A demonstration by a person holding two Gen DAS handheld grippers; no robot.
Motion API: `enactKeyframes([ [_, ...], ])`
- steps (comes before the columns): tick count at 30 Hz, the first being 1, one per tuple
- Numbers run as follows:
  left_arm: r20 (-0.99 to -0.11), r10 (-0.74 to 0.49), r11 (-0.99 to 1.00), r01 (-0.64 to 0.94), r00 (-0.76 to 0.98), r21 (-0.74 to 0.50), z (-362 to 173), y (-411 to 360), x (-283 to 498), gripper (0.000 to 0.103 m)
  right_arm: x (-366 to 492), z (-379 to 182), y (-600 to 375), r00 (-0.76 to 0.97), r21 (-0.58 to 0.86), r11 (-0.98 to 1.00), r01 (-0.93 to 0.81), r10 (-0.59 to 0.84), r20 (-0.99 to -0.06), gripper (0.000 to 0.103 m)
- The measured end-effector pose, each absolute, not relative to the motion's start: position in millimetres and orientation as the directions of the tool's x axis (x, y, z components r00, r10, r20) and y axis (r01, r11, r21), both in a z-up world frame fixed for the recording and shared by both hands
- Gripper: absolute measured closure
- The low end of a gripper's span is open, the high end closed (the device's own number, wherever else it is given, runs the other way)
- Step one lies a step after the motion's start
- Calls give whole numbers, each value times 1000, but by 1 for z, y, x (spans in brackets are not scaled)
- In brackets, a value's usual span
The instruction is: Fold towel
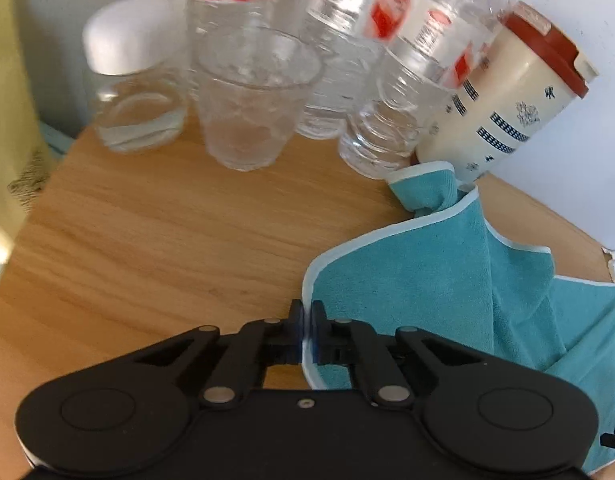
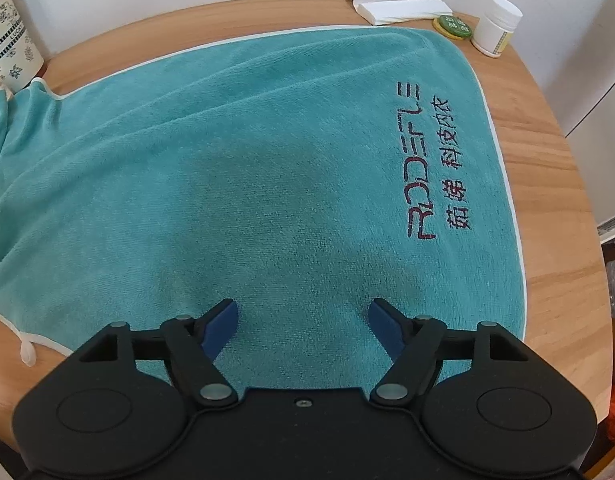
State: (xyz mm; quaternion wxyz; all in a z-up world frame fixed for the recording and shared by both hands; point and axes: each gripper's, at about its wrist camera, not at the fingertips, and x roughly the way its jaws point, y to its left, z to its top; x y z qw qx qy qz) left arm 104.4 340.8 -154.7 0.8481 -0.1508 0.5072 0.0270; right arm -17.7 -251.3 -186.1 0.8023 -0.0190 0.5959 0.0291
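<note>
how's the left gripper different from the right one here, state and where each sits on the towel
The left gripper is shut, pinching the white-trimmed edge of the teal towel; the right gripper is open and holds nothing. The left gripper sits at the towel's rumpled end near the bottles; the right gripper hovers over the flat middle beside the embroidered lettering. Both have black bodies and blue finger pads.

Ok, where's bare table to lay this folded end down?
Bare wood lies left of the towel, in front of the glass and jar. Bottles and mug crowd the back edge.
</note>
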Motion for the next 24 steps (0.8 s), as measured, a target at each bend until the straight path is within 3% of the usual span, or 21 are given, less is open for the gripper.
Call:
enactKeyframes([
  [16,-938,-32,922,-352,346,-162,-136,358,-34,98,-12,-191,-259,243,-2,987,-160,38,-969,17],
  [18,-942,-40,928,-337,334,-159,-129,354,-40,89,-13,-190,-259,236,-17,985,-173,25,-971,18],
  [20,-943,-43,933,-326,330,-156,-121,351,-44,71,-16,-187,-258,244,-52,979,-196,-3,-970,19],
  [22,-936,-34,940,-306,352,-149,-112,351,-43,55,-23,-183,-258,281,-87,973,-215,-24,-959,32],
  [24,-925,-9,955,-272,381,-121,-106,352,-35,54,-30,-179,-265,297,-84,977,-197,-22,-955,47],
])
